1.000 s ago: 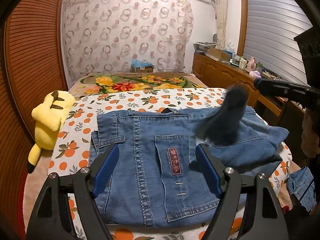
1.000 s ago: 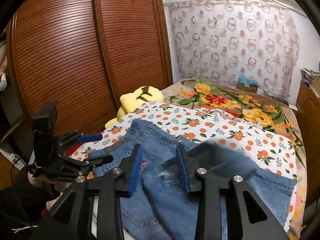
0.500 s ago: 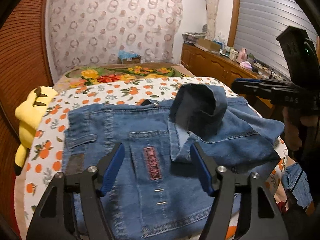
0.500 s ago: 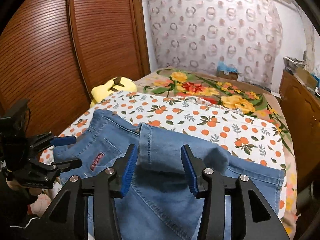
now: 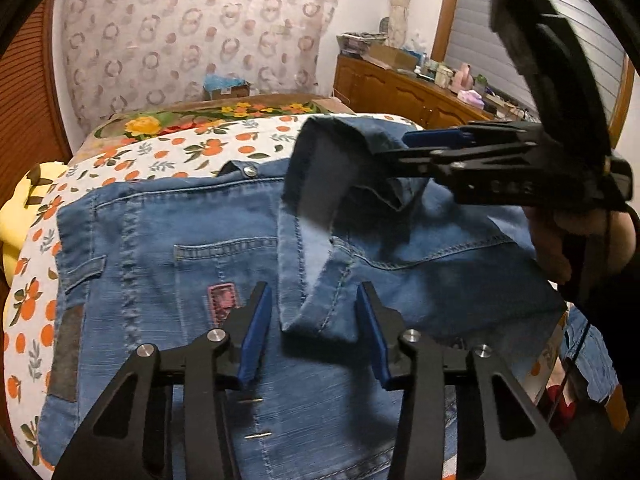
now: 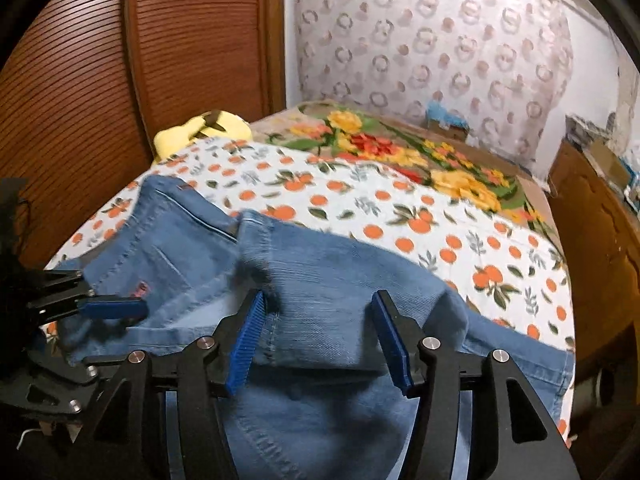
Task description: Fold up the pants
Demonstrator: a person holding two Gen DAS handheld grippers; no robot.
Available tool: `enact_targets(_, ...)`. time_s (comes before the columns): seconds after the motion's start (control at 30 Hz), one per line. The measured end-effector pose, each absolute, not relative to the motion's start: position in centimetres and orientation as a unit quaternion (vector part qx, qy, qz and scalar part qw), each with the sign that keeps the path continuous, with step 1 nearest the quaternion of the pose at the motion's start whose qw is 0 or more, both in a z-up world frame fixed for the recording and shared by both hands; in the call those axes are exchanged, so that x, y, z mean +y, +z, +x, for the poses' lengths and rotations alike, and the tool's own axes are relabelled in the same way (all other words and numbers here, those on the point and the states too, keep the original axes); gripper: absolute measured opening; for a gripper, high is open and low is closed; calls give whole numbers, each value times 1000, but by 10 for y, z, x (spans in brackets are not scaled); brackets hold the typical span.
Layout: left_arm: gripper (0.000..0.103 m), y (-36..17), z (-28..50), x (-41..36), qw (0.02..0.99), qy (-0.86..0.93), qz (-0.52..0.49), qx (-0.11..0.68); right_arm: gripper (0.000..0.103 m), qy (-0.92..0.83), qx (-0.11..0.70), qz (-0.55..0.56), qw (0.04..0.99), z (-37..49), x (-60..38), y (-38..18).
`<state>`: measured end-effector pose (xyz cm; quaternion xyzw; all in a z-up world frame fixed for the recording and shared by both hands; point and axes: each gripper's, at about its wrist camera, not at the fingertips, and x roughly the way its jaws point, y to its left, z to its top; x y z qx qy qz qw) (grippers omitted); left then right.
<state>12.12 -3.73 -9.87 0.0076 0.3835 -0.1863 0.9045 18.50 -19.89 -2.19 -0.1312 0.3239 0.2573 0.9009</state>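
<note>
The jeans (image 5: 208,292) lie on the bed (image 6: 400,216), filling the lower centre of both views. Their leg end (image 5: 316,264) has just been carried over onto the seat, so one fold looks nearly made. Waistband faces the frame's top; long axis now across it. The left tool (image 5: 316,332), jaws just narrowing, straddles the hem unpinched; the right tool (image 6: 320,336), slightly widened, stands likewise spread.

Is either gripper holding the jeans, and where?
Left gripper, just closing, straddles the leg hem, not gripping; right gripper, just opening, straddles its fold: unclear.
</note>
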Motion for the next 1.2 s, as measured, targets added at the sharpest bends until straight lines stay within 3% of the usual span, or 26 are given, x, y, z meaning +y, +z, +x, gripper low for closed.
enact_targets(0.03,42,-100,122,-39,903,-189,7,386,29,259,326,-126,900,188,-200,-23)
enact_targets(0.13,39,-104,122,-41,900,-191,7,392,7,261,333,-117,899,193,-205,-25)
enact_targets(0.23,34,-106,122,-39,894,-202,-9,400,5,269,327,-108,900,191,-207,-22)
enact_targets(0.3,21,-105,119,-39,894,-205,-15,398,5,272,321,-96,902,190,-210,-19)
enact_targets(0.43,12,-94,104,-44,901,-211,-2,378,5,282,300,-77,908,185,-215,-6)
enact_targets(0.77,10,-29,47,6,927,-213,-44,305,5,323,251,-86,909,168,-191,38)
enact_targets(1.2,10,-27,16,87,949,-115,-53,288,5,380,243,-114,885,186,-116,34)
